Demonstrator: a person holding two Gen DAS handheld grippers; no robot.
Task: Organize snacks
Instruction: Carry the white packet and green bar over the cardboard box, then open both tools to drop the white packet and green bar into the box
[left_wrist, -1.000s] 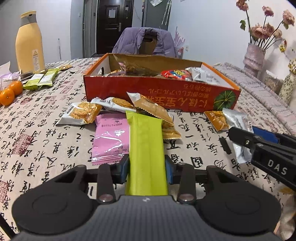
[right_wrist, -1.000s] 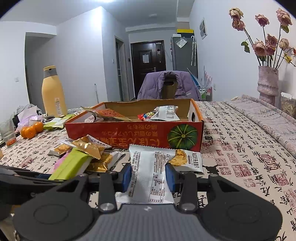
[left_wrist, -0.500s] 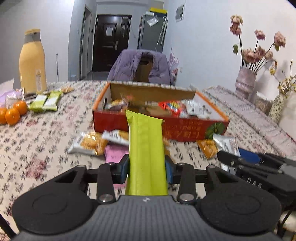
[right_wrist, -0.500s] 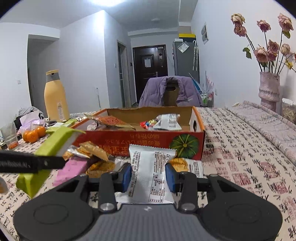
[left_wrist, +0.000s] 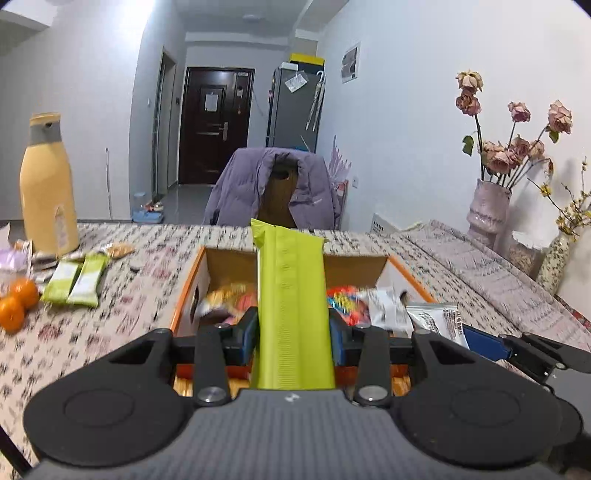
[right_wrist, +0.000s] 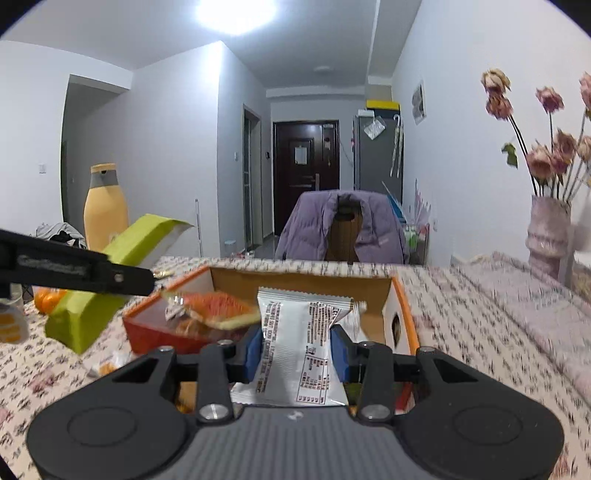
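two grippers, each clamped on a snack. my left gripper (left_wrist: 293, 341) is closed on a long lime-green packet (left_wrist: 291, 310), blue pads pressing both of its long edges; the packet sticks straight out ahead between the fingers, its far end tilted up over the open snack box (left_wrist: 192, 280). my right gripper (right_wrist: 297, 349) is closed on a silver packet (right_wrist: 295, 350) with printed text, which stands up between the pads with its crimped top edge over the near part of the same box.

from the right wrist view, the green packet shows at the left, slanting upward, with the left gripper's dark finger crossing in front of it. from the left wrist view, the silver packet and the right gripper's blue pad sit just to the right of my left gripper.

the box, orange-red outside, holds several blurred wrappers. it rests on a table (left_wrist: 140, 280) covered in a patterned cloth. farther left lie two pale green packets (left_wrist: 75, 282), oranges (left_wrist: 16, 302) and a tall yellow bottle (left_wrist: 46, 188).
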